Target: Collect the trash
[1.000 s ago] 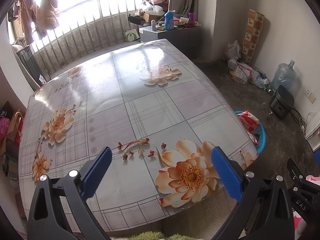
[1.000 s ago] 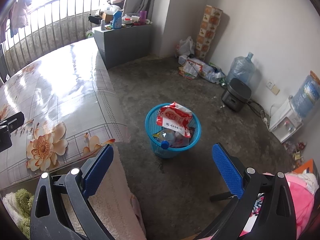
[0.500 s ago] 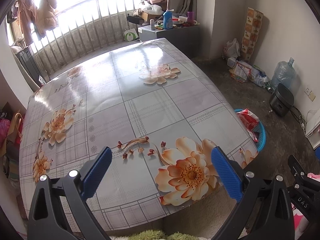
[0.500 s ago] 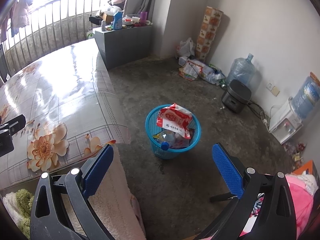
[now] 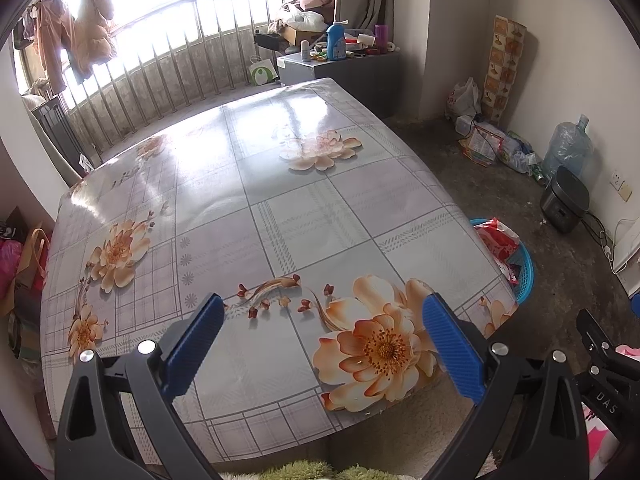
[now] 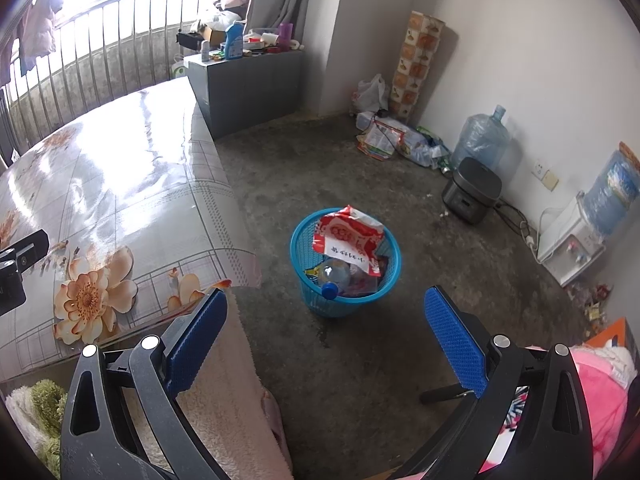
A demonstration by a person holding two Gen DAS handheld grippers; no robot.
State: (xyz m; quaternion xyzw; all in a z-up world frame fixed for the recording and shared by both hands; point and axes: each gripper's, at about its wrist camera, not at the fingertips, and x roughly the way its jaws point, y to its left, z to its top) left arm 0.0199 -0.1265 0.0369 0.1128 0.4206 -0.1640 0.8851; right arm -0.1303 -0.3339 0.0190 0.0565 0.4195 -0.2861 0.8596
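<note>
Grippers both stand wide apart at the bottom of their frames, blue pads spread and nothing between them. The left gripper (image 5: 322, 336) hangs over the near edge of the floral-cloth table (image 5: 280, 208), pointing across it toward the railing in the upper left of the frame; a large orange flower print sits between its fingers. The right gripper (image 6: 326, 330) is held beyond the table's corner, aimed down at the concrete floor, with its left finger over a cream fleece blanket (image 6: 208, 412) in the lower left.

The blue trash basket (image 6: 384, 286) stands on the floor in the middle of the right wrist view, just ahead of the open jaws. A red-and-white wrapper (image 6: 348, 240) leans on top of its contents and a clear bottle with a blue cap (image 6: 334, 280) lies beneath it. In the left wrist view the same basket (image 5: 524, 268) peeks out past the table's right edge, mid-right of the frame.

Compared with a second ago, both grippers sit almost where they were: same spread, same aim, only a slight drift of the left view. The basket's contents are unchanged.
</note>
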